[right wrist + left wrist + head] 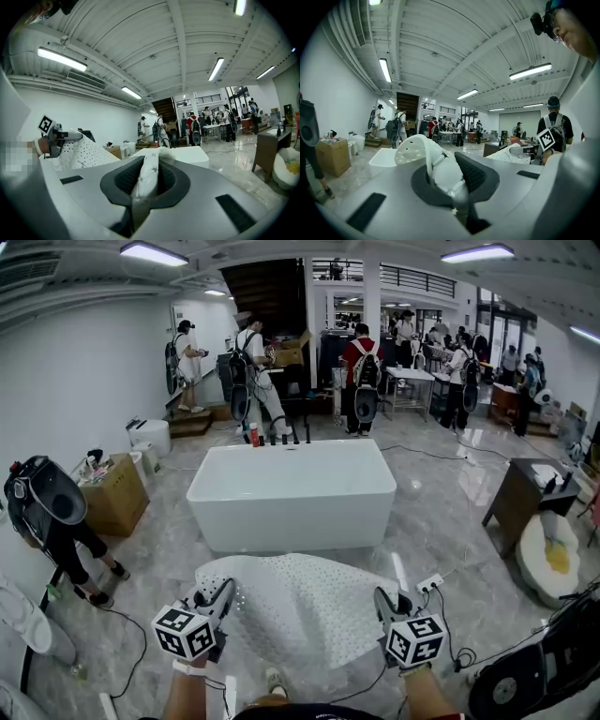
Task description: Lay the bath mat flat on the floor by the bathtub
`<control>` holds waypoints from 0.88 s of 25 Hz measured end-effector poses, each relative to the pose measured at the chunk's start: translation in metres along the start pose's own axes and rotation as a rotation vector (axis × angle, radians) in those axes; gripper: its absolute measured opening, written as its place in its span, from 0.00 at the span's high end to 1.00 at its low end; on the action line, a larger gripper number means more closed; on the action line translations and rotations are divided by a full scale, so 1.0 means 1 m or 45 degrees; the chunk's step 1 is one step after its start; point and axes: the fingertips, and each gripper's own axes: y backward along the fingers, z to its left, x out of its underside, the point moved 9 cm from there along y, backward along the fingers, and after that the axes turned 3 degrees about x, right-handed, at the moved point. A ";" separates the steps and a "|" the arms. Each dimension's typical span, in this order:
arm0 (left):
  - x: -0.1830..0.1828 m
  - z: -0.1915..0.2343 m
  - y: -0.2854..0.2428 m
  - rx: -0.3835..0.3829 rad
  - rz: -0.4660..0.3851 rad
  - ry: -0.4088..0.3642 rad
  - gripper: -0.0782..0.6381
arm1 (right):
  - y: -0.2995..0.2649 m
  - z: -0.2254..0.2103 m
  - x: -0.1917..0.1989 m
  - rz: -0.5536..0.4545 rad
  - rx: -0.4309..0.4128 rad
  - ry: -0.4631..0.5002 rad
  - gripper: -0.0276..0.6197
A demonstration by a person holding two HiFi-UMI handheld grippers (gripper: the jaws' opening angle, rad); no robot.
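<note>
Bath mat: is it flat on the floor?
No. The bath mat hangs between left hand-held gripper and right hand-held gripper, each pinching an edge.

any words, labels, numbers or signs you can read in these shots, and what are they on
No readable text in any view.
Black-and-white patterned cube at left and its twin at right: coded squares, no letters.
Brown cardboard box: any print too small to read.
Red bottle at the white bathtub's far rim: label too small to read.

Glossy grey marble floor [441,512]. White wall [84,371] left. Ceiling strip lights [153,253]. Dark cabinet [514,498] right. Cardboard box [117,498] left. People [361,371] far.
</note>
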 end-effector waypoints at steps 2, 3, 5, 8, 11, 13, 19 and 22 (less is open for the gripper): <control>0.001 0.002 -0.001 -0.003 -0.001 0.001 0.85 | -0.003 0.000 0.000 0.001 0.002 -0.001 0.89; 0.001 0.003 -0.002 -0.004 -0.003 0.001 0.85 | -0.004 0.000 0.000 0.001 0.004 -0.002 0.89; 0.002 0.004 -0.003 -0.010 -0.006 0.002 0.85 | -0.006 -0.002 0.000 0.001 0.008 -0.002 0.89; 0.001 0.007 -0.005 -0.026 -0.012 0.002 0.85 | -0.012 -0.003 -0.001 0.004 0.014 0.006 0.89; 0.002 0.006 -0.006 -0.035 -0.011 -0.004 0.85 | -0.013 -0.003 -0.003 0.003 0.012 0.013 0.89; 0.001 0.005 -0.006 -0.038 -0.013 -0.003 0.85 | -0.013 -0.003 -0.005 -0.008 0.008 0.022 0.88; -0.001 0.003 -0.010 -0.055 -0.031 0.006 0.85 | -0.018 -0.007 -0.010 -0.033 -0.009 0.023 0.88; -0.003 0.007 -0.011 -0.067 -0.036 0.010 0.85 | -0.023 -0.008 -0.011 -0.029 -0.012 0.009 0.88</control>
